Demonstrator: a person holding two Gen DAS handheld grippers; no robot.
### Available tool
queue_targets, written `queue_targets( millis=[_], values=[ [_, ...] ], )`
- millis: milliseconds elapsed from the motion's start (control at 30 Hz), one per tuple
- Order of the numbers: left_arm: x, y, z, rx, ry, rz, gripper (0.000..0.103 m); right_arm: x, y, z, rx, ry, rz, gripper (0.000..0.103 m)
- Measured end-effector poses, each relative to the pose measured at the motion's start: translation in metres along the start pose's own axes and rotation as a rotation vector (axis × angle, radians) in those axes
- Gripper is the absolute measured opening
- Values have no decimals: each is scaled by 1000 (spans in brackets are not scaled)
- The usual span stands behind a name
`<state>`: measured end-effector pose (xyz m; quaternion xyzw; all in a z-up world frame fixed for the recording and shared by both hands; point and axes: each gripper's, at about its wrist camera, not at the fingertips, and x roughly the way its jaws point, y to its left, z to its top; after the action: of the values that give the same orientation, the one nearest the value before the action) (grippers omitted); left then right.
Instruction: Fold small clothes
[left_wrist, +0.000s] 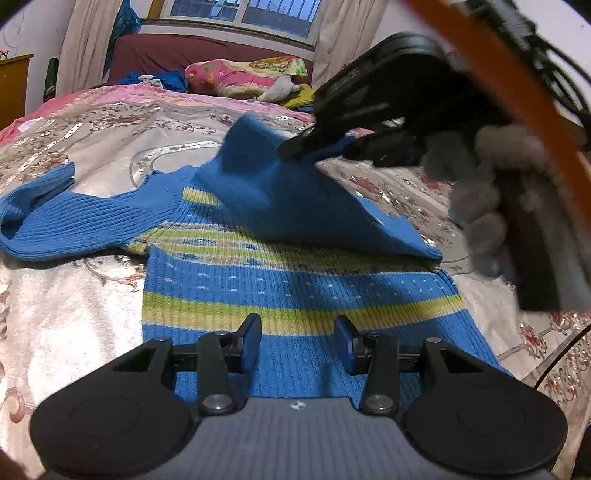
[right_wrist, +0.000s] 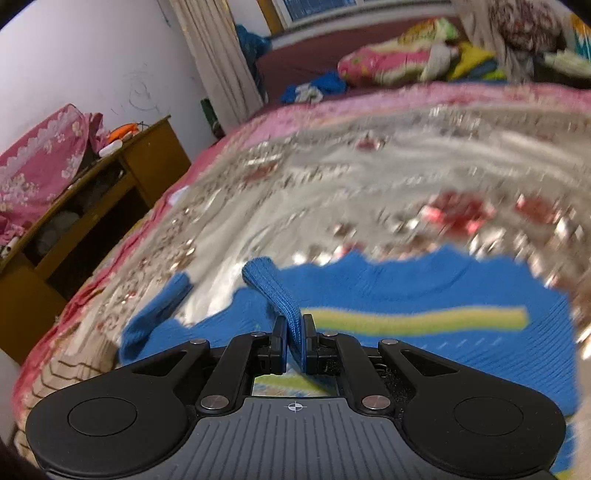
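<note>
- Bedroom setting, left wrist view: a shiny cream bedspread with red floral embroidery (left_wrist: 92, 295) covers the bed, and a ribbed blue knit sweater with yellow-green stripes (left_wrist: 295, 295) lies flat on it.
- The left gripper (left_wrist: 297, 338) hovers over the sweater's lower body, jaws apart, nothing between them.
- The right gripper (left_wrist: 314, 147), held by a hand in a fuzzy grey glove (left_wrist: 480, 192), lifts one blue sleeve (left_wrist: 280, 192) over the sweater's chest.
- Right wrist view, blurred: the right gripper (right_wrist: 294, 341) is clenched on the sleeve (right_wrist: 273, 295), whose cuff sticks out past the fingertips.
- A wooden cabinet (right_wrist: 110, 192) stands beside the bed.
</note>
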<state>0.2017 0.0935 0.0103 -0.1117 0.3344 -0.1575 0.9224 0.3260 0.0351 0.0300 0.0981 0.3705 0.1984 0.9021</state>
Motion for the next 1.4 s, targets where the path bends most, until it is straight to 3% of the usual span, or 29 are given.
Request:
queue_targets(
  millis=[267,567,667,833,967,1167,1400],
  values=[
    [0,8,-2,-26,9,0,48,9,5,0,25,-29,1,5],
    [0,9,-1,-29,2,-8,48,-50,-28,33,139,-259,-62,6],
    [1,10,-1,-27,6,-7,48,-40,-23,28,107,-194,-39,15],
    [0,9,-2,-18,9,-4,48,19,4,-10,75,69,107,19],
    [0,9,-2,-13,10,-15,48,19,0,-15,89,71,131,20],
    [2,8,-4,-13,21,-23,49,-43,-39,-16,16,-47,-11,29],
    [8,-2,-8,14,30,-10,49,-68,-90,-73,32,63,-148,30]
  ],
)
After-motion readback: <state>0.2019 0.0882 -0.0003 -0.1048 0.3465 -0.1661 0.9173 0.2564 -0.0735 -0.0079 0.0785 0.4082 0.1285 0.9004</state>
